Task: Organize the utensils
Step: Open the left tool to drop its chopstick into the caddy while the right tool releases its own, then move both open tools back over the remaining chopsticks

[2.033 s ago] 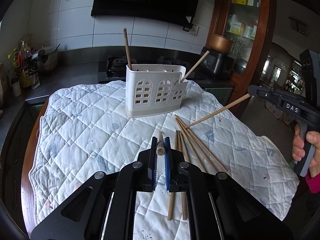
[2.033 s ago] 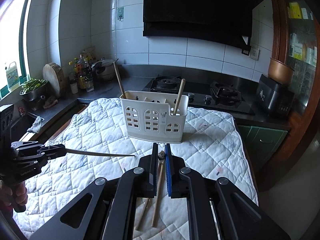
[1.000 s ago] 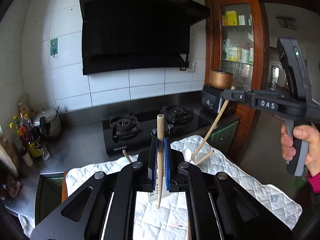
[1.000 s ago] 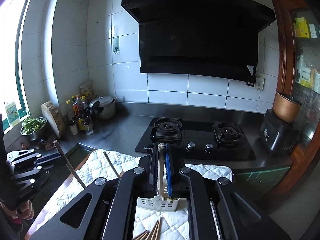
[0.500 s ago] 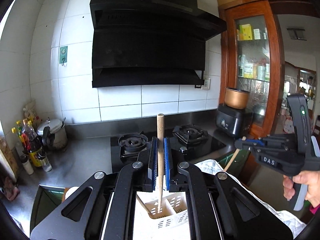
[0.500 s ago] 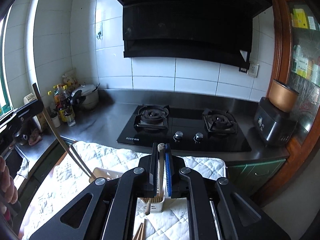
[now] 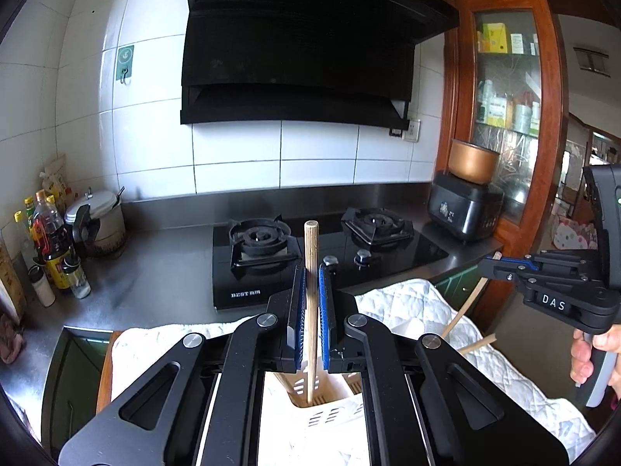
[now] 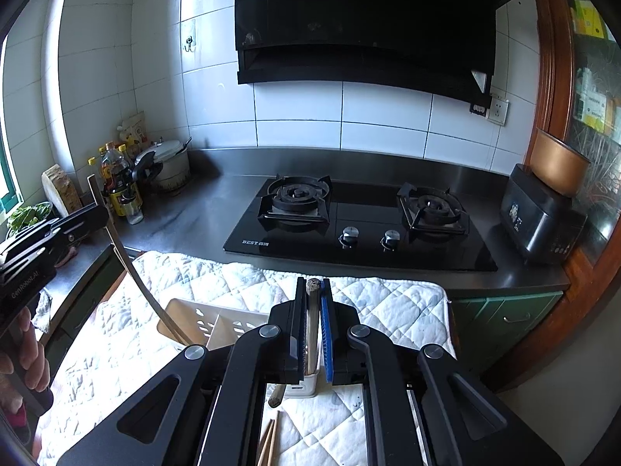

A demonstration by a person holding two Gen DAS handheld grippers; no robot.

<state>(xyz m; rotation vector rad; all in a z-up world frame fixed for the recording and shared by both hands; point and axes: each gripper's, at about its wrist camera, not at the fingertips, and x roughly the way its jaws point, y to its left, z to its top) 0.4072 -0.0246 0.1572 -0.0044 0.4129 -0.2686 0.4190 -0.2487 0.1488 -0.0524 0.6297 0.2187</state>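
My left gripper (image 7: 311, 283) is shut on a wooden chopstick (image 7: 310, 256), held upright with its lower end inside a compartment of the white slotted utensil holder (image 7: 330, 411). My right gripper (image 8: 313, 295) is shut on another wooden chopstick (image 8: 311, 310), held upright just above the right end of the holder (image 8: 202, 318). In the left wrist view the right gripper (image 7: 490, 267) shows at the right with its chopstick (image 7: 464, 310) slanting down. In the right wrist view the left gripper (image 8: 99, 209) shows at the left with its chopstick (image 8: 128, 264) reaching into the holder.
The holder stands on a white quilted cloth (image 8: 388, 303). Loose chopsticks (image 8: 268, 442) lie on the cloth near me. Behind are a black gas hob (image 8: 357, 225), a steel counter, bottles (image 8: 120, 182), a pot (image 8: 167, 163) at the left and a black cooker (image 8: 539, 217) at the right.
Both grippers lifted their chopsticks from the cloth, turned them upright and lowered them over the holder. The left chopstick's end now sits deeper in a compartment.
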